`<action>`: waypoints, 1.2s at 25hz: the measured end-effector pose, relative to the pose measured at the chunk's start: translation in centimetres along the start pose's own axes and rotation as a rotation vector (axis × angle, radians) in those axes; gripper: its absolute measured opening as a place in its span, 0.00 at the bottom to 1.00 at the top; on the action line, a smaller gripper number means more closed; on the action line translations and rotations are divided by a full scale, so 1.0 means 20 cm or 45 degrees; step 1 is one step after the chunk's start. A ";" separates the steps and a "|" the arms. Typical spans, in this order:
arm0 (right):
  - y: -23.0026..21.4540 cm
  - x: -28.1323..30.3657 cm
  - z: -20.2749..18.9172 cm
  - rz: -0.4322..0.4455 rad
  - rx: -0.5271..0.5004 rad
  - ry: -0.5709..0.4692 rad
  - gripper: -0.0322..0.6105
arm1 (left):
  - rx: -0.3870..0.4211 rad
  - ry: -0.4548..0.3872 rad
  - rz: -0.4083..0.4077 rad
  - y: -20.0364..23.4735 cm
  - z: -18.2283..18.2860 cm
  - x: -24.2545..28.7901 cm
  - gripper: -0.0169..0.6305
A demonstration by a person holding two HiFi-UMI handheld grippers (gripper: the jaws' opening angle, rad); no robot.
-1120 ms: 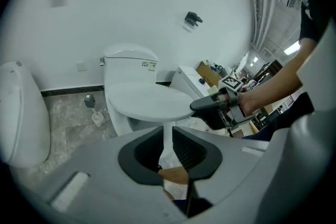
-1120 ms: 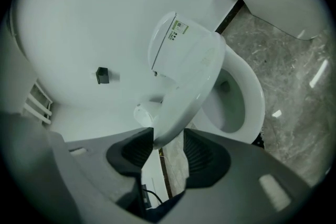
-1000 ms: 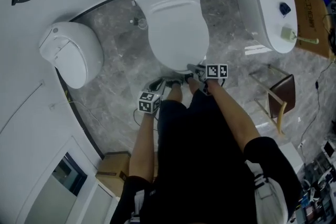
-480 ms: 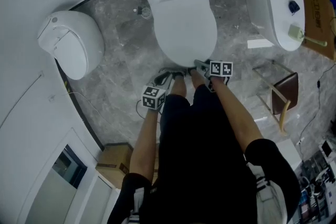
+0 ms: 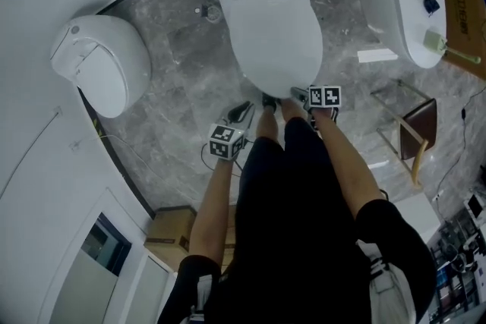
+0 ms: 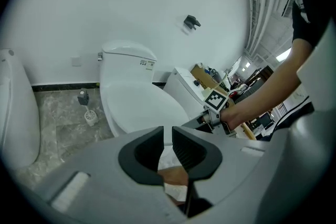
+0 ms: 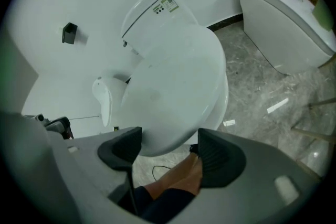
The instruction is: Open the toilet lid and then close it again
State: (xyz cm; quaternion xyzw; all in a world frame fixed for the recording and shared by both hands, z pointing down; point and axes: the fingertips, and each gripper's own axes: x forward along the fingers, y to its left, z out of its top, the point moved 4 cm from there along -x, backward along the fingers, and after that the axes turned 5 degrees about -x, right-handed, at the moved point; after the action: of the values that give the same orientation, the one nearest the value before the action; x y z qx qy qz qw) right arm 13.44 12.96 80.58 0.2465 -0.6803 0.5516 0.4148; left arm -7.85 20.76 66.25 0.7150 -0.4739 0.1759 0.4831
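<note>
The white toilet (image 5: pixel 277 26) stands in the middle of the head view with its lid (image 7: pixel 173 92) down. My right gripper (image 5: pixel 300 95) hangs at the lid's front rim, just right of centre. Its jaws are opening wide, and in the right gripper view (image 7: pixel 168 147) the rim shows just beyond them with no pad touching it. My left gripper (image 5: pixel 243 112) is lower left of the bowl, off the toilet, and shut on nothing. In the left gripper view (image 6: pixel 168 136) it looks at the lid (image 6: pixel 142 107) from the front. The person's legs stand between the two.
A second white toilet (image 5: pixel 99 72) sits at the left wall and a third (image 5: pixel 406 0) at the right. A toilet brush (image 5: pixel 209 11) stands beside the tank. A wooden chair (image 5: pixel 414 129) is at the right and a cardboard box (image 5: pixel 171 231) at the lower left.
My right gripper has dipped toward the lid's front rim, and its jaws have spread. The left gripper has hardly moved.
</note>
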 end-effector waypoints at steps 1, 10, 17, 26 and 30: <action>0.00 0.02 0.00 -0.008 -0.012 0.012 0.56 | 0.009 0.020 -0.005 0.03 -0.02 0.01 0.11; -0.13 0.19 -0.09 -0.032 0.031 0.105 0.58 | 0.030 0.090 0.008 0.23 -0.14 0.07 0.11; -0.20 0.28 -0.12 -0.080 -0.039 0.162 0.58 | 0.093 0.051 0.018 0.21 -0.14 0.11 0.11; -0.30 0.44 -0.17 -0.145 -0.012 0.207 0.58 | 0.083 0.096 -0.001 0.23 -0.25 0.18 0.11; -0.34 0.51 -0.19 -0.168 -0.028 0.235 0.58 | 0.061 0.090 0.022 0.28 -0.28 0.17 0.11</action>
State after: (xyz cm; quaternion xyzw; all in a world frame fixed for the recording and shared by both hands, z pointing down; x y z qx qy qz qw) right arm 14.54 15.90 92.96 0.2342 -0.6276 0.5360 0.5137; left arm -9.71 23.28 74.19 0.7154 -0.4584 0.2166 0.4808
